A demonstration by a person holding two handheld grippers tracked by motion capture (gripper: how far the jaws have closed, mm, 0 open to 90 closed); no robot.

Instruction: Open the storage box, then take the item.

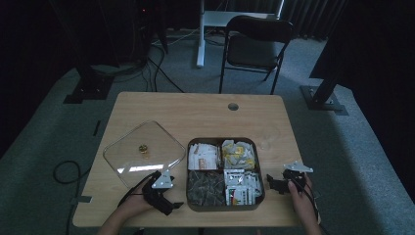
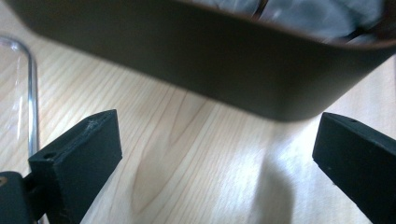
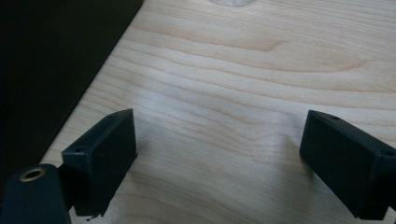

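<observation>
A dark brown tray [image 1: 222, 141] with four compartments of packets sits at the table's front middle. Its clear square lid [image 1: 157, 141], with a small gold knob [image 1: 143, 148], lies flat on the table to the left. My left gripper [image 1: 172, 199] is low by the tray's front left corner, open and holding nothing. In the left gripper view my left gripper [image 2: 217, 154] faces the tray's dark wall [image 2: 201, 60], with the lid's edge [image 2: 31, 93] at the left. My right gripper [image 1: 272, 184] is open and holds nothing beside the tray's right side. In the right gripper view my right gripper [image 3: 219, 149] is over bare wood, with the tray wall [image 3: 51, 56] at the left.
The wooden table [image 1: 195, 110] has a cable hole [image 1: 233, 106] near its far edge. A black chair [image 1: 254, 41] stands behind the table. Cables lie on the carpet at the left. The table's back half is bare wood.
</observation>
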